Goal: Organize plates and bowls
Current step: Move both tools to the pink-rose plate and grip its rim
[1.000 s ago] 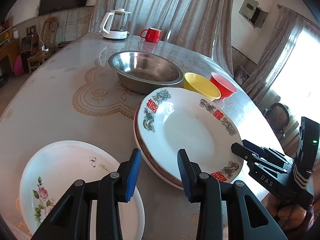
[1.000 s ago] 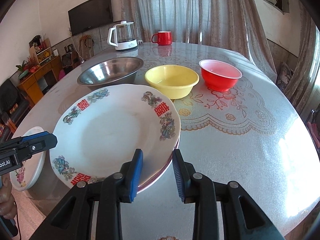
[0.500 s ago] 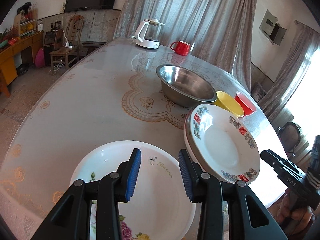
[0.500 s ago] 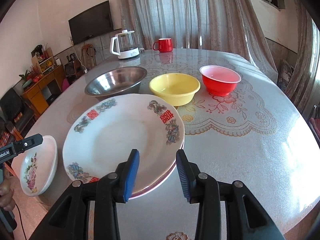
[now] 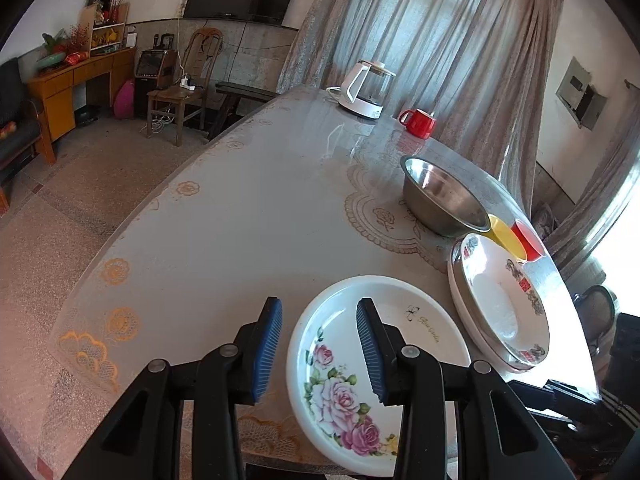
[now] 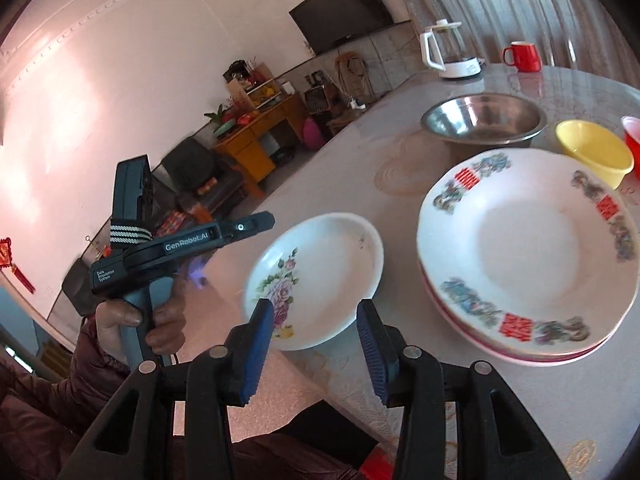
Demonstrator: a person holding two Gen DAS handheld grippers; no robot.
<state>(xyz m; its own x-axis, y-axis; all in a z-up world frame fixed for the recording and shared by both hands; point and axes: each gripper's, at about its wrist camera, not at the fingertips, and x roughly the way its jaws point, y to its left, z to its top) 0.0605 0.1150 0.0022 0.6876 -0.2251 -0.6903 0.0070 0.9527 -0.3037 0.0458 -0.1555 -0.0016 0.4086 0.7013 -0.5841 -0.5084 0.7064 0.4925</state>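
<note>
Two grippers: both have swung away from the big stack toward the small rose plate (image 5: 376,364) at the table's near edge
Left gripper (image 5: 319,350): a second ago it faced the stacked plates; now it hangs over the rose plate's left rim, jaws part open, one pad over the bare table (image 5: 224,216) and one above the plate, nothing pinched
Right gripper (image 6: 316,350): it was at the near rim of the patterned plates (image 6: 528,252); now it points at the rose plate, jaws opening, empty, the plate's near rim showing between the pads
Plates: patterned ones already stacked, rose plate just beside them, apart
Bowls: steel bowl (image 6: 484,120), yellow bowl (image 6: 592,152) and red bowl (image 5: 529,240) stand separate behind the stack, not nested
Meaning: big plates look settled; the rose plate seems next, likely to go on top
Risk: it sits close to the table edge, so a clumsy pinch could tip it off
</note>
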